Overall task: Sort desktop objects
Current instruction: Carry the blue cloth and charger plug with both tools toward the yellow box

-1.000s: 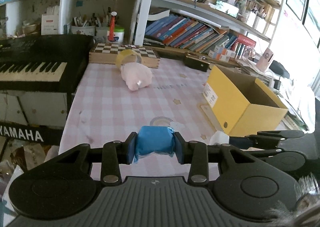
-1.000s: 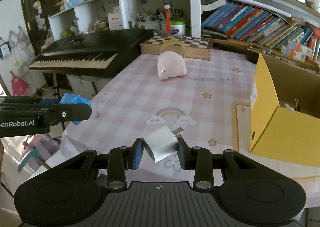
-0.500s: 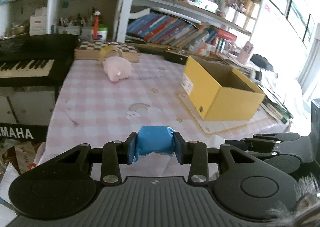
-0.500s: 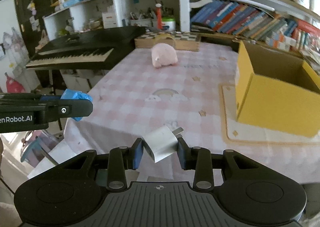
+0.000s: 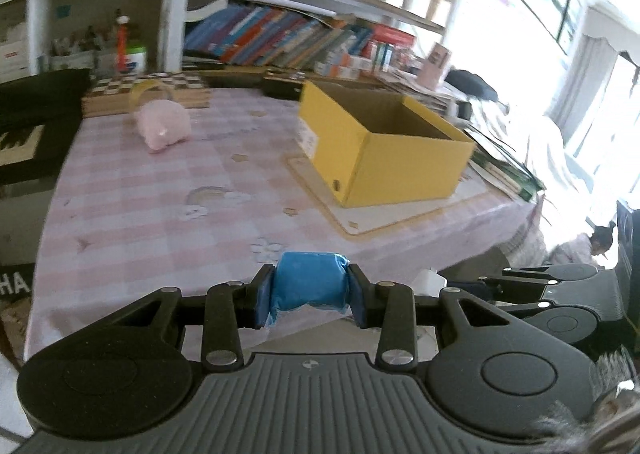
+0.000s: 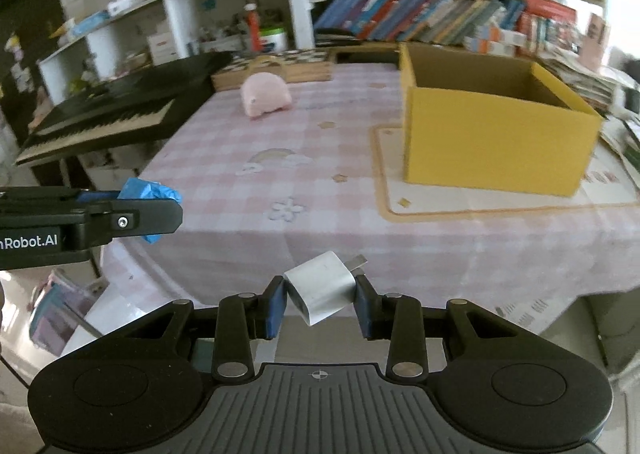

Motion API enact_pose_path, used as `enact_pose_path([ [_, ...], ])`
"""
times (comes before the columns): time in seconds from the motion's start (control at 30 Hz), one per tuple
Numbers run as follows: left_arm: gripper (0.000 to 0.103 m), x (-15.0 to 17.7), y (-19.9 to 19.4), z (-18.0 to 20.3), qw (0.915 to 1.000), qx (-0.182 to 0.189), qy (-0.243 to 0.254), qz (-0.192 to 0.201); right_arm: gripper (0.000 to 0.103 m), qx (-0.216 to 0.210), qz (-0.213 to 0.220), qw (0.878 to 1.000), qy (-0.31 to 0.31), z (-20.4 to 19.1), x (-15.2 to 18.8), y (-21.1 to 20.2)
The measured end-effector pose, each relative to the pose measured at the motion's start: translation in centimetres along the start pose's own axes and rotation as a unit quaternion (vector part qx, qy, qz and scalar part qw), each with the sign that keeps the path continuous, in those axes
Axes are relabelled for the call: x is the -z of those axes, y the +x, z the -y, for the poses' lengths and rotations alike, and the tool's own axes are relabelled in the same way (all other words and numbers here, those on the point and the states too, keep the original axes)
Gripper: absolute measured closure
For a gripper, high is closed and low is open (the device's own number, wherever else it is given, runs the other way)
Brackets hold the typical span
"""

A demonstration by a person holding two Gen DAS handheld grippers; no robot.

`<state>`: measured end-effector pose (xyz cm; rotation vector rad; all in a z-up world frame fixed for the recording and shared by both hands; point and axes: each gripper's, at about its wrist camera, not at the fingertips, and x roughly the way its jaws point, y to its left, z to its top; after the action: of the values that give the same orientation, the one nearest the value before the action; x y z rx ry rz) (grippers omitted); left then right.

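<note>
My left gripper (image 5: 310, 294) is shut on a blue wrapped packet (image 5: 308, 286), held off the near edge of the table; it also shows in the right wrist view (image 6: 150, 196). My right gripper (image 6: 320, 300) is shut on a white USB charger plug (image 6: 322, 288), also held beyond the table's near edge; it also shows in the left wrist view (image 5: 430, 280). An open yellow cardboard box (image 5: 384, 150) stands on a mat at the table's right side, and also shows in the right wrist view (image 6: 492, 134). A pink plush pig (image 5: 162, 126) lies at the far left, with a tape roll (image 5: 150, 90) behind it.
The table has a pink checked cloth (image 6: 280, 174). A black keyboard (image 6: 104, 114) stands to the left. A wooden chessboard box (image 5: 120, 94) lies at the back. Bookshelves (image 5: 300, 38) line the wall. Stacked books (image 5: 504, 170) lie right of the box.
Both grippers have pulled back from the table and swung right, each keeping its object. The table and the yellow box now look farther away.
</note>
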<state>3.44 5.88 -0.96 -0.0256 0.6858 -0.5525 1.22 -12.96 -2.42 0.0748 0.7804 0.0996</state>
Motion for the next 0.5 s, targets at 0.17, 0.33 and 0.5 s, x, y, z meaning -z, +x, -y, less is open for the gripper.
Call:
enact_pose_path([
  [0.17, 0.068, -0.4, 1.3, 1.8, 0.9992, 0.028, 0.025, -0.012, 0.068, 0.025, 0.003, 0.999, 0.030, 1.7, 0.8, -0.7],
  [0.33, 0.068, -0.9, 2.9, 3.4, 0.9974, 0.050, 0.047, -0.025, 0.068, 0.041, 0.000, 0.998, 0.055, 3.4, 1.3, -1.0],
  [0.5, 0.068, -1.8, 4.4, 4.7, 0.9961, 0.063, 0.056, -0.028, 0.068, 0.053, -0.002, 0.996, 0.067, 5.2, 1.1, -1.0],
])
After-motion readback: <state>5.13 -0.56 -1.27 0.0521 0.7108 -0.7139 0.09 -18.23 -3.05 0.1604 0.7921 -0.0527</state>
